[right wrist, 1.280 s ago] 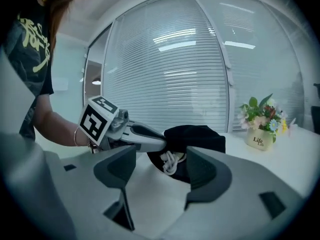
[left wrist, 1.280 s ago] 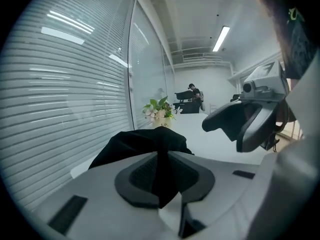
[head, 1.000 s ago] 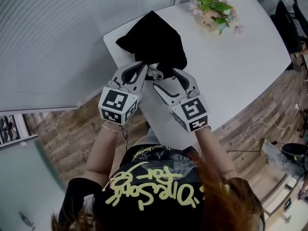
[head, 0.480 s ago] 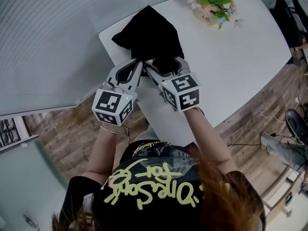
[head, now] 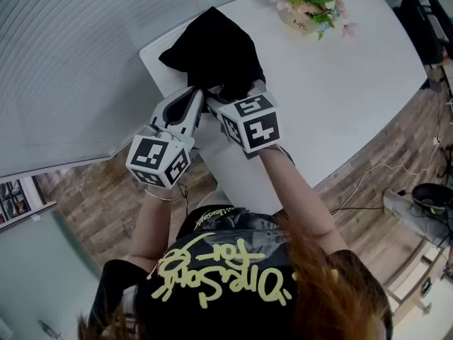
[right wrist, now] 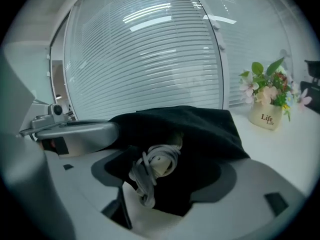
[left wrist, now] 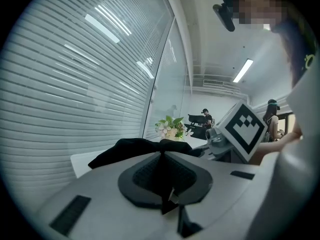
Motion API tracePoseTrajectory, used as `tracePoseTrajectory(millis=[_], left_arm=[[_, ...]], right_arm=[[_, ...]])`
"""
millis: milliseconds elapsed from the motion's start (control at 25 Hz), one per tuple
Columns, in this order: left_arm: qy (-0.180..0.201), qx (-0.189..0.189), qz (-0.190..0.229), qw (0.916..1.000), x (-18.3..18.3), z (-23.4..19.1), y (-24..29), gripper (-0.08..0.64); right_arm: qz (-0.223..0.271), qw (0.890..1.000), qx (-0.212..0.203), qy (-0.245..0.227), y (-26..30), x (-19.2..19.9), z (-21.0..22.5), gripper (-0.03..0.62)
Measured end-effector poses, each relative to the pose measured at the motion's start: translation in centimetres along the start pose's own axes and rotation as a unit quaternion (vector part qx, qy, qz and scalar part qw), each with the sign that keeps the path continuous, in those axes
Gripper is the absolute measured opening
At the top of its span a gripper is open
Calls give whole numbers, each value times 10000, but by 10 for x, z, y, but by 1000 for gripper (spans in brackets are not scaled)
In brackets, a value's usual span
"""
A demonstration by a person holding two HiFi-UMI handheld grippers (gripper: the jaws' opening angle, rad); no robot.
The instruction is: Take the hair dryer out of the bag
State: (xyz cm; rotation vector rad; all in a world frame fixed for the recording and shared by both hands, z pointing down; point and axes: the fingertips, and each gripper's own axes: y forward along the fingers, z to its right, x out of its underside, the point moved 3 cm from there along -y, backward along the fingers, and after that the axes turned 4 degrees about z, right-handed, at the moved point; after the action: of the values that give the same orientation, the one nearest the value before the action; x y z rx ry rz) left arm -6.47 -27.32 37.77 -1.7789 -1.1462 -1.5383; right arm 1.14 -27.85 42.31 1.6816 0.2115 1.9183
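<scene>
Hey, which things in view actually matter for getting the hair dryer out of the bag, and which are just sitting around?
Part of the job:
- black bag
- coiled cord in its mouth
- left hand-held gripper, shut on the bag's edge
- right hand-held gripper, jaws just been opening, cord between them

Just lying about:
- flower pot
- dark round object on the floor

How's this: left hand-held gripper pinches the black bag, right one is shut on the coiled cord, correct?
No. The right hand-held gripper is open; its jaws have just been opening, the coiled cord loose between them, per the right gripper view. The left hand-held gripper does pinch the black bag.
</scene>
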Motion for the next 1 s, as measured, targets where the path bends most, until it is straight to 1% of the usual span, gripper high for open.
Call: tracePoseTrajectory(millis=[80, 200, 240, 320, 400, 480, 560, 640, 680, 760, 840, 960, 1000], left_arm=[[-87, 9, 60, 9999, -2, -1, -1, 12], [-156, 10, 79, 9998, -3, -3, -3, 12], [-176, 28, 54, 9998, -2, -3, -4, 12], [-233, 125, -29, 9996, 4, 0, -6, 12], [-230, 201, -94, 9995, 8, 6, -4, 12], [-202, 196, -110, 9995, 10, 9, -3, 12], [-262, 179, -123, 9994, 12, 9, -3, 12], [-308, 180, -145, 9993, 14, 8, -5, 12], [-313, 188, -145, 9992, 14, 8, -6, 12], [-300, 214, -106, 9993, 13, 8, -8, 12], [-248, 235, -38, 9994, 8, 7, -7, 12], [-213, 236, 52, 9995, 3, 7, -9, 11], [-226, 240, 69, 9994, 3, 8, -9, 12]], right_arm=[[26, 9999, 67, 75, 0, -4, 1, 344], [42, 9996, 25, 277, 2, -1, -7, 342], [-26, 9997, 40, 221, 4, 3, -11, 342], [-226, 9996, 139, -59, 11, 17, -15, 344], [-260, 9993, 213, -190, 18, 28, -10, 390], [-204, 9994, 225, -193, 20, 29, -6, 402], [-212, 9983, 209, -496, 22, 25, -9, 402], [-197, 9957, 117, -901, 24, 23, -13, 402], [-152, 9948, 53, -1003, 24, 23, -13, 400], [-2, 9946, 4, -1038, 23, 23, -11, 400], [59, 9942, 84, -1073, 19, 21, -7, 399], [-105, 9930, 181, -1163, 10, 21, 1, 388], [-170, 9931, 201, -1144, 6, 23, 4, 369]])
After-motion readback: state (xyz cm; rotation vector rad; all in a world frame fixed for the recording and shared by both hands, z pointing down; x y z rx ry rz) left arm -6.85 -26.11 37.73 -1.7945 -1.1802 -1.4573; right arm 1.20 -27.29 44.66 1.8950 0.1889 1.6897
